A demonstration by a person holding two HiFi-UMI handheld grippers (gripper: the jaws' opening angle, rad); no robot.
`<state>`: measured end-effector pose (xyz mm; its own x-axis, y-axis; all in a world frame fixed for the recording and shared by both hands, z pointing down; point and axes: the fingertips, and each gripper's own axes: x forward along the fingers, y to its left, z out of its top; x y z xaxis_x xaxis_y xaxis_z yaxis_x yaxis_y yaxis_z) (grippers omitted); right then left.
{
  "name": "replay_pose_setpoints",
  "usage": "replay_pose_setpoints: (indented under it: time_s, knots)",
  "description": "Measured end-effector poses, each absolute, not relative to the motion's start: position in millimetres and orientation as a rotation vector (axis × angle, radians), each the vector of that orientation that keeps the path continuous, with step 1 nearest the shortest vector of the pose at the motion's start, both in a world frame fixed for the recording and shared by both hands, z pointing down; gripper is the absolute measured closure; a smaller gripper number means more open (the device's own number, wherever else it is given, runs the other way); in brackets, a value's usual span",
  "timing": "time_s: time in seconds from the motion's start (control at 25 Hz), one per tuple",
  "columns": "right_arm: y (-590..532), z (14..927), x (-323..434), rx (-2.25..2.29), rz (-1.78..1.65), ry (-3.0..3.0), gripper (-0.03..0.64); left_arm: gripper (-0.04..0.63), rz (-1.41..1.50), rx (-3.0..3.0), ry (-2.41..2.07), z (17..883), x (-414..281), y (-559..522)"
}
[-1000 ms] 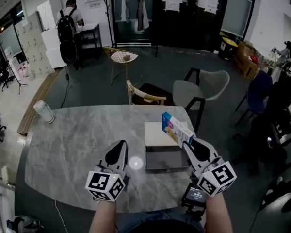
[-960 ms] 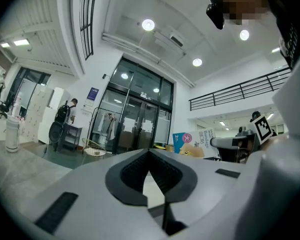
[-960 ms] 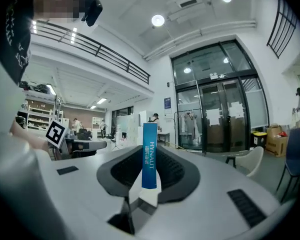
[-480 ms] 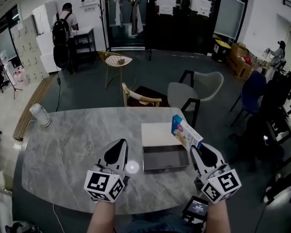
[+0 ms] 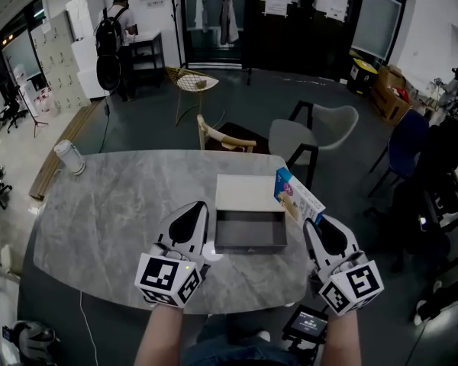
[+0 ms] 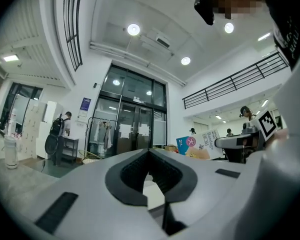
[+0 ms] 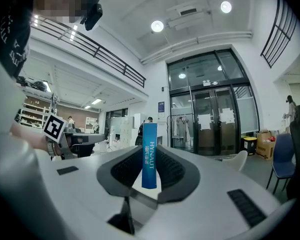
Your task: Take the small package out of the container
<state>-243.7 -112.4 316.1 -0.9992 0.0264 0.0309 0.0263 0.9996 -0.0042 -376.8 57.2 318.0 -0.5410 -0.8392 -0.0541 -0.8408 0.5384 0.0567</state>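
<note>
In the head view, the small package (image 5: 296, 197), a flat blue and white box, is tilted above the table's right edge, just right of the container. My right gripper (image 5: 314, 223) is shut on its lower end. In the right gripper view the package (image 7: 150, 159) stands upright between the two pads. The container (image 5: 250, 231) is an open grey box with nothing visible inside, and its white lid (image 5: 248, 192) lies behind it. My left gripper (image 5: 197, 209) is shut and holds nothing, resting just left of the container. The left gripper view looks along its jaws (image 6: 150, 151).
The grey marble table (image 5: 122, 212) holds a white cylinder (image 5: 69, 157) at its far left corner. A wooden chair (image 5: 225, 137) and a grey chair (image 5: 320, 132) stand beyond the far edge. A small device with a screen (image 5: 309, 325) hangs below the near edge.
My right gripper has carried the package rightwards, from over the container's right end to beside it. The head camera has shifted. My left gripper stays beside the container.
</note>
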Motion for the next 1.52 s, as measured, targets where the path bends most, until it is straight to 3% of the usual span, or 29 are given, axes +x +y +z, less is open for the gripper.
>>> replay_pose_setpoints:
  time_s: [0.68,1.52]
  knots:
    - [-119.3,314.8,-142.5,-0.153,0.038,-3.148,0.520,0.583,0.171,-1.262,2.807,302.0,-255.0,56.9]
    - [-99.3,287.1,-118.9,-0.324,-0.073,-3.176,0.520,0.583,0.155,-1.169,2.772,276.3,-214.7,76.3]
